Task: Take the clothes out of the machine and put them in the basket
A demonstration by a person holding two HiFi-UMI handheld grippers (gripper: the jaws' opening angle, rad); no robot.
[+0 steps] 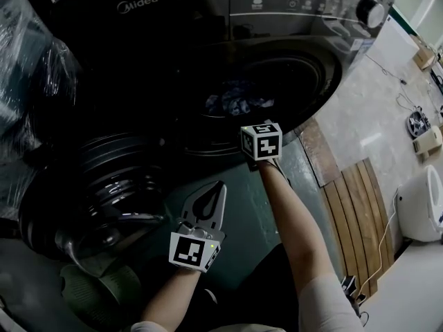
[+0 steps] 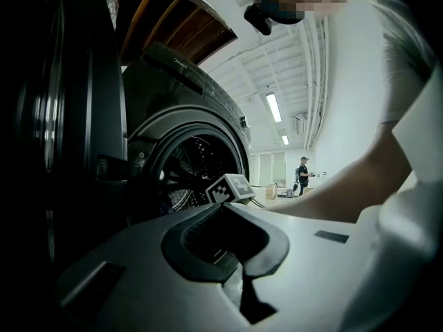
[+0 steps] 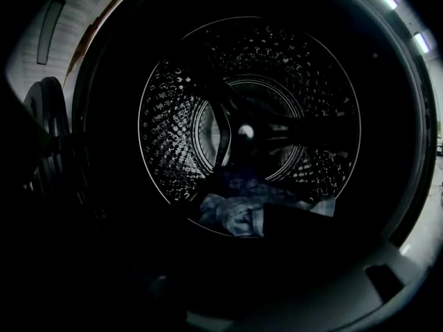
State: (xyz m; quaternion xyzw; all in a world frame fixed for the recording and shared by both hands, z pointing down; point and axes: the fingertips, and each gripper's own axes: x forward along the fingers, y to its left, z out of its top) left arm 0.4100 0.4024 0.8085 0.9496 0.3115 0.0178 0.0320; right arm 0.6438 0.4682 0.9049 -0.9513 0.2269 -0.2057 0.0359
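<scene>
Clothes: a crumpled heap of soft blue and pale fabric (image 3: 232,214), lying at the bottom of the perforated steel drum (image 3: 166,116).
Handling: I judge it light and limp, perhaps damp and clinging. I should pinch a raised fold on top.
My right gripper (image 1: 257,138): at the drum's mouth, jaws wide and seemingly empty, though the view is dark.
My left gripper (image 1: 220,187): outside the drum, jaws together, empty.

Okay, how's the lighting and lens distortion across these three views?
Head view: dim, with glare on the open door. Left gripper view: strong fisheye bend, bright ceiling lights behind. Right gripper view: only the drum and clothes are lit, foreground nearly black.
</scene>
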